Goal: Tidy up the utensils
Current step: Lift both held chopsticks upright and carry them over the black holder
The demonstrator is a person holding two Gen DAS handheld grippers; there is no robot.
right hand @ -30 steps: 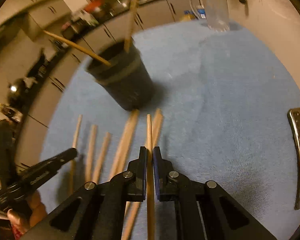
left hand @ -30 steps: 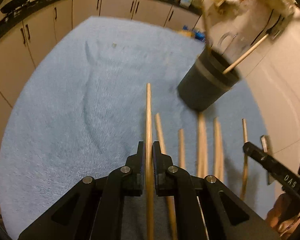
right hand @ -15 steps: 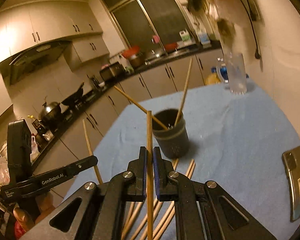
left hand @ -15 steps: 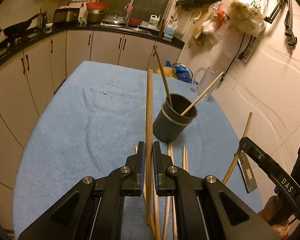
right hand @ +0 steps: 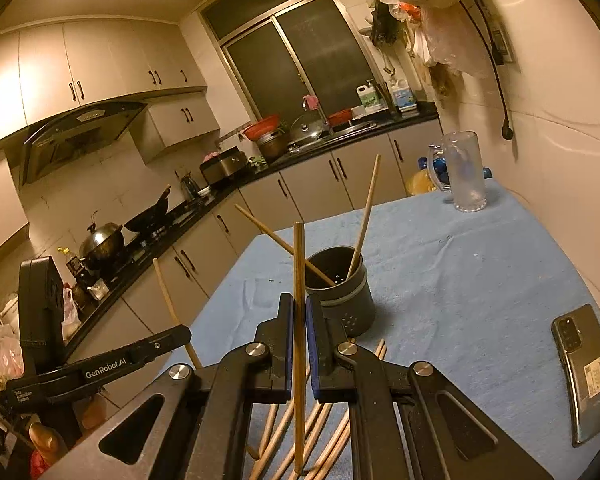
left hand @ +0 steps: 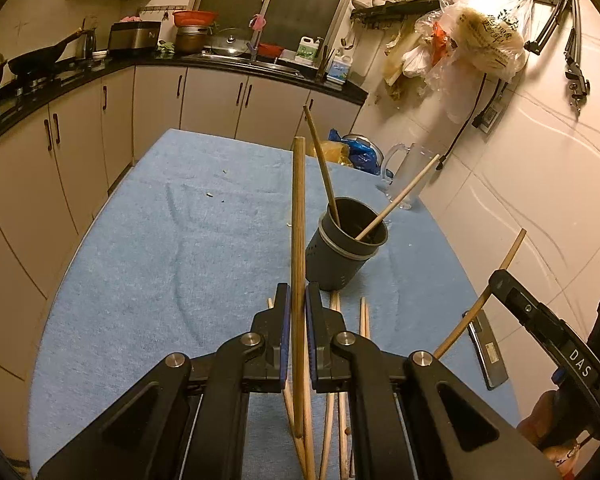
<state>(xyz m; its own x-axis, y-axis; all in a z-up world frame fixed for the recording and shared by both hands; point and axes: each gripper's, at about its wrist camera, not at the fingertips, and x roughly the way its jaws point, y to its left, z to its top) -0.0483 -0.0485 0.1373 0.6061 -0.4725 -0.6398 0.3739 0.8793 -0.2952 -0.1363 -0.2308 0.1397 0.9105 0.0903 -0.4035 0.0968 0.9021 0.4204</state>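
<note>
Clamping one chopstick point(left hand: 298, 240) apiece, the left gripper point(left hand: 297, 320) and right gripper point(right hand: 299, 324) hold them above the blue cloth point(left hand: 159, 248). Two chopsticks stand in the cup point(left hand: 342, 252); more sticks point(right hand: 324, 448) lie before it.

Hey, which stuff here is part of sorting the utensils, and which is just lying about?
Part of the job:
- chopstick in left tongs
- chopstick in right tongs
- dark holder cup
- loose chopsticks on the cloth

Just lying about:
- phone
- glass mug
- blue bag
</note>
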